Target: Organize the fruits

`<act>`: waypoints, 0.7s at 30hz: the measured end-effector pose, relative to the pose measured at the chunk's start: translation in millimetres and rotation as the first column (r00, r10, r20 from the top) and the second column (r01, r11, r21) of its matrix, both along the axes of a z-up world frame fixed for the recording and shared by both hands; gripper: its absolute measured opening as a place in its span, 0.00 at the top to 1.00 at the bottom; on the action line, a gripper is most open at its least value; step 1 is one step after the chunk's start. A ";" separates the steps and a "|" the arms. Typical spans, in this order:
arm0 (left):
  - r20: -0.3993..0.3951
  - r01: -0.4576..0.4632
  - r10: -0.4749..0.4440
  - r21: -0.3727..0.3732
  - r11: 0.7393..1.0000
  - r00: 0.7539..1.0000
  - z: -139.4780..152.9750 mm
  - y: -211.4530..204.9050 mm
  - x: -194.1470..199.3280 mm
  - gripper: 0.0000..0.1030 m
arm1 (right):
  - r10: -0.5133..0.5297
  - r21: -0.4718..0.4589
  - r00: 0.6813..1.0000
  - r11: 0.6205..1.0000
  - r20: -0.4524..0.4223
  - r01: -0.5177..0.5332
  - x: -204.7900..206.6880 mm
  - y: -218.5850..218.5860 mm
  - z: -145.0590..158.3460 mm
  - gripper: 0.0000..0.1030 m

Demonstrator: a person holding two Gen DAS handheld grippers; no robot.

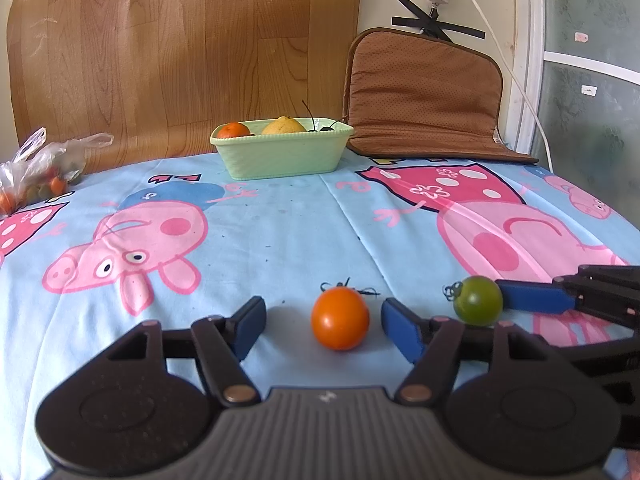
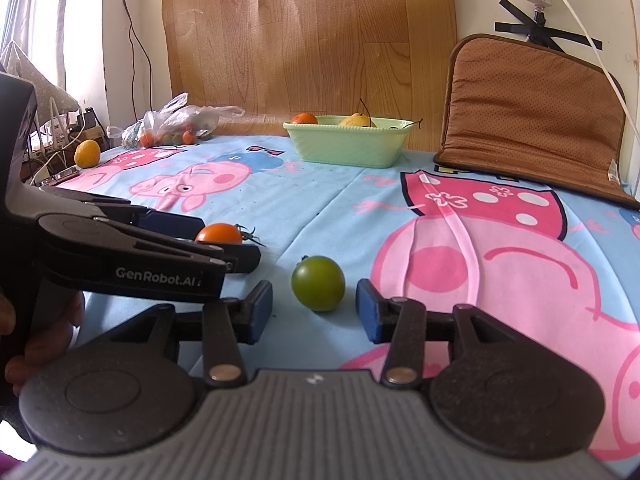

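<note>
An orange tomato (image 1: 340, 318) lies on the cartoon tablecloth between the fingers of my open left gripper (image 1: 323, 322), not touched; it also shows in the right wrist view (image 2: 219, 233). A green tomato (image 2: 318, 283) lies between the fingers of my open right gripper (image 2: 314, 312), not touched; it also shows in the left wrist view (image 1: 478, 301). A pale green basket (image 1: 280, 152) at the back holds an orange fruit (image 1: 234, 130) and a yellow pear (image 1: 284, 125); the basket also shows in the right wrist view (image 2: 348, 144).
A plastic bag of small fruits (image 2: 176, 124) lies at the back left, with a yellow fruit (image 2: 87, 153) beside it. A brown cushion (image 2: 532, 112) leans on the wall at the back right. A wood-patterned board (image 1: 180, 48) stands behind the basket.
</note>
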State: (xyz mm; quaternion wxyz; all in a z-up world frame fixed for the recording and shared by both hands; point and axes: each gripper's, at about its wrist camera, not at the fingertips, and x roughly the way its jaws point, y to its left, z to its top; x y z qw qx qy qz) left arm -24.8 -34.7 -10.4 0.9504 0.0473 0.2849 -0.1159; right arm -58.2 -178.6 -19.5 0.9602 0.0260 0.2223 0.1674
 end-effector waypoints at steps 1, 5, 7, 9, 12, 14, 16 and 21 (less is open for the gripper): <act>0.000 0.000 0.000 -0.001 1.000 1.000 -0.1 0.1 -0.2 0.36 | 0.000 0.000 1.000 1.000 0.000 0.000 0.0 -0.1 0.0 0.52; 0.000 0.002 -0.002 0.004 1.000 1.000 -0.2 0.0 0.0 0.36 | 0.000 0.000 1.000 1.000 0.000 0.000 -0.1 -0.1 -0.1 0.52; 0.000 0.003 -0.003 0.004 1.000 1.000 -0.3 0.2 -0.1 0.36 | 0.001 0.002 1.000 1.000 0.000 -0.001 0.1 -0.5 0.0 0.52; 0.000 0.005 -0.005 0.008 1.000 1.000 -0.3 0.3 0.1 0.36 | 0.001 0.009 1.000 1.000 -0.001 -0.001 -0.5 -0.5 0.3 0.51; 0.001 0.005 -0.005 0.010 1.000 1.000 -0.3 0.4 -0.3 0.36 | 0.004 0.013 1.000 1.000 -0.001 -0.004 -1.4 -0.6 0.7 0.51; 0.002 0.004 -0.004 0.012 1.000 1.000 -0.6 0.6 -1.4 0.36 | 0.005 0.012 1.000 1.000 -0.001 -0.005 -1.9 -0.2 0.8 0.51; 0.003 0.003 -0.003 0.009 1.000 1.000 -0.6 1.9 -1.6 0.36 | 0.007 0.007 1.000 1.000 -0.001 -0.007 -2.2 0.0 0.7 0.51; 0.003 0.005 -0.005 0.006 1.000 1.000 -0.4 3.1 -1.6 0.36 | 0.005 0.003 1.000 1.000 -0.001 -0.005 -1.8 0.0 0.5 0.50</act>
